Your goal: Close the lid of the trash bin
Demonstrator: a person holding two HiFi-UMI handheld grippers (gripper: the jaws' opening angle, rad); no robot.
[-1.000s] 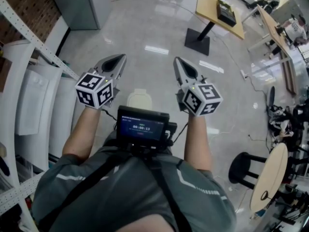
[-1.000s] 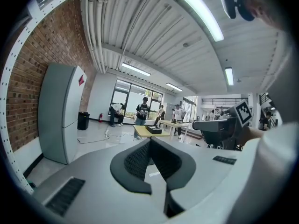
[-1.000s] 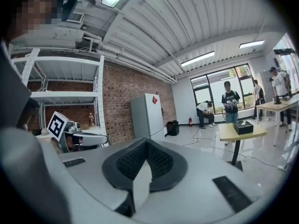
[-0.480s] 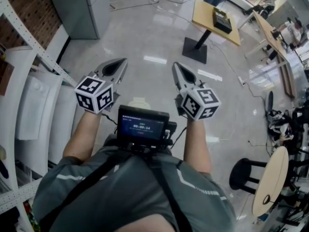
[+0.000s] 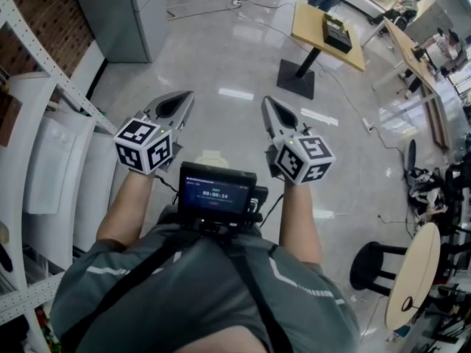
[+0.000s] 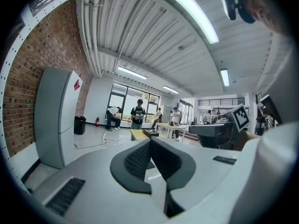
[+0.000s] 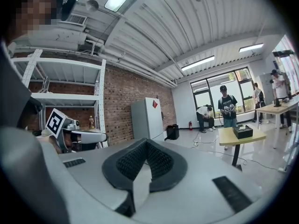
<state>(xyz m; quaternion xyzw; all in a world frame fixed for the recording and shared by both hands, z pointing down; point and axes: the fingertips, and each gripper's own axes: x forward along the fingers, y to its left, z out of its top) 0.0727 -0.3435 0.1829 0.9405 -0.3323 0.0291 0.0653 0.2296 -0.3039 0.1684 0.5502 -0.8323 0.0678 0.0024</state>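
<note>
Grippers held above the floor (image 5: 221, 50)
left gripper (image 5: 185, 98) and right gripper (image 5: 269, 104) both clenched, empty; just beyond the chest screen (image 5: 215, 191)

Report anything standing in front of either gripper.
Nothing visible does: the left gripper and right gripper, both shut and empty, face bare floor. The table stands well beyond. No trash bin can be made out.

Glossy floor (image 5: 221, 65): grey cabinet (image 5: 121, 13), pedestal table (image 5: 307, 20), stool (image 5: 374, 265), probably cable (image 5: 193, 11).
</note>
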